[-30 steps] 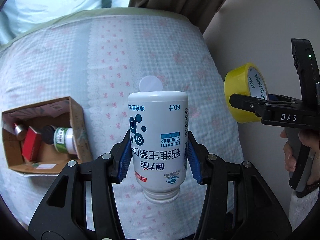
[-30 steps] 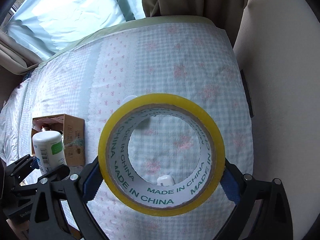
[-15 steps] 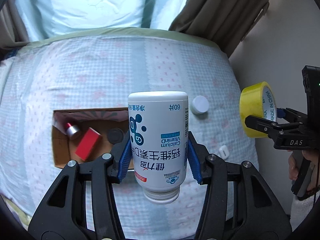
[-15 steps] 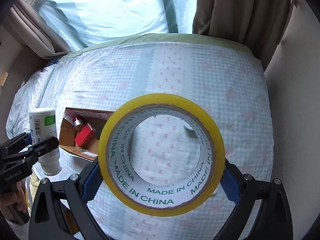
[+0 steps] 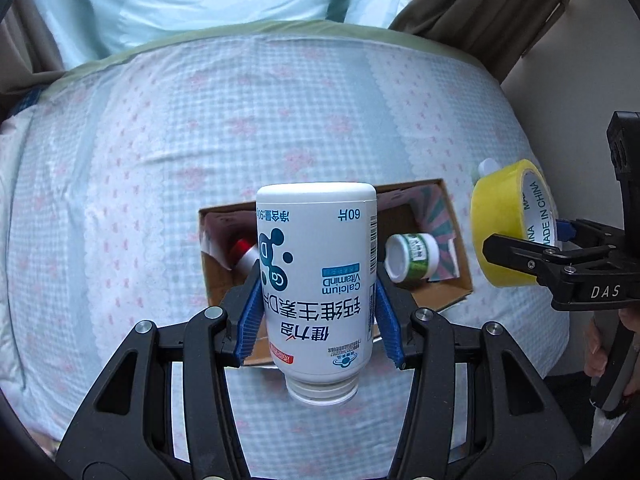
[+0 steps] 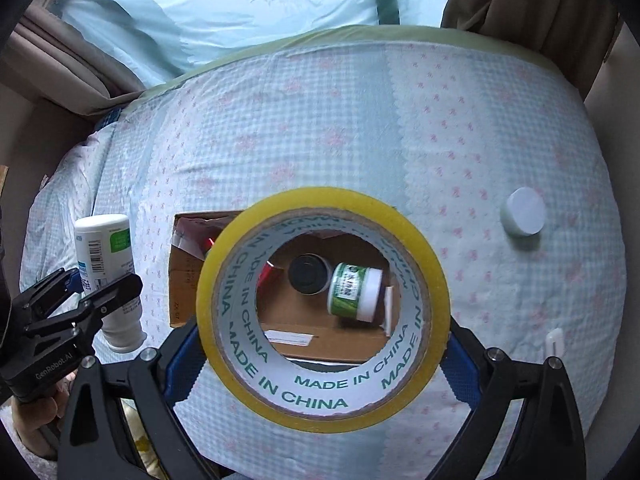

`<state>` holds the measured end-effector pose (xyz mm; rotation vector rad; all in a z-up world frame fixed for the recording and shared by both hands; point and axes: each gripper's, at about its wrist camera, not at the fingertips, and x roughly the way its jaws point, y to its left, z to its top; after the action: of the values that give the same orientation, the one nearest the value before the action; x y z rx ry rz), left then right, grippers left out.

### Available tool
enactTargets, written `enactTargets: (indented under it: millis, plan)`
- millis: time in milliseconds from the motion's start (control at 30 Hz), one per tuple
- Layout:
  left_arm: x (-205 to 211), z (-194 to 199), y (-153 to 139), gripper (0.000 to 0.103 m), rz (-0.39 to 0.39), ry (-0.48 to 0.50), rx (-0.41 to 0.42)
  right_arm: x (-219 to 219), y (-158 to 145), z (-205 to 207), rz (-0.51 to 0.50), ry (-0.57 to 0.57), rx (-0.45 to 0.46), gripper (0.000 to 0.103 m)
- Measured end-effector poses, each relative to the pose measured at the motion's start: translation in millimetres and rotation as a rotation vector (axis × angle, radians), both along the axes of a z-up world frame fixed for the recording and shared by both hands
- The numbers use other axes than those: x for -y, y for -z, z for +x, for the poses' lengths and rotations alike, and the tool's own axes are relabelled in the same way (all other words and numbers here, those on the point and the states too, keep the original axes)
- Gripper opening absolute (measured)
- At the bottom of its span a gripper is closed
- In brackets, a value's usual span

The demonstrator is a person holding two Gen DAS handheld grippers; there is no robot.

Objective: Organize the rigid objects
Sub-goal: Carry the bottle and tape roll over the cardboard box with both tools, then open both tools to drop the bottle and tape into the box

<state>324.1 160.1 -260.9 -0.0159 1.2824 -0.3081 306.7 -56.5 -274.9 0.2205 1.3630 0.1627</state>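
My left gripper [image 5: 318, 312] clamps the vitamin bottle [image 5: 316, 280] and my right gripper [image 6: 320, 356] clamps the tape roll [image 6: 322, 308], both directly above the cardboard box [image 5: 456, 216] for dropping in.

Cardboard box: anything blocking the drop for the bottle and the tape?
No lid covers the cardboard box. Inside lie a green-label jar, a dark can and red items, leaving little bare floor. The white bottle and tape roll hang above.
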Motion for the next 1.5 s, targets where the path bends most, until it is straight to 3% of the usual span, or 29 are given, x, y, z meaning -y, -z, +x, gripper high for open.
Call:
enactTargets:
  millis: [133, 267, 533, 733, 767, 800, 833, 967, 1500]
  plan:
    - [-19, 9, 45, 0.046, 0.009, 0.018, -0.046, -29, 37, 5, -0.031, 0.046, -0.018, 0.098]
    - [-19, 15, 86, 0.046, 0.008, 0.051, -0.065, -39, 68, 6, 0.005, 0.106, 0.008, 0.098]
    - [-14, 10, 128, 0.046, 0.006, 0.074, -0.098, -41, 104, -4, 0.050, 0.178, 0.047, 0.098]
    - [-10, 6, 130, 0.050, 0.009, 0.099, -0.084, -47, 111, -5, 0.073, 0.200, 0.086, 0.099]
    - [-11, 5, 127, 0.058, -0.009, 0.096, -0.082, -49, 111, -5, 0.067, 0.200, 0.095, 0.101]
    - [-12, 4, 125, 0.096, -0.017, 0.091, -0.078, -49, 108, -6, 0.056, 0.197, 0.121, 0.103]
    - [-14, 2, 122, 0.103, -0.018, 0.085, -0.064, -49, 105, -7, 0.045, 0.194, 0.155, 0.103]
    - [-18, -4, 119, 0.103, -0.030, 0.088, -0.052, -48, 93, -10, 0.048, 0.167, 0.206, 0.103]
    - [-22, -15, 102, 0.103, -0.016, 0.074, -0.052, -49, 82, -32, -0.031, 0.110, 0.157, 0.103]
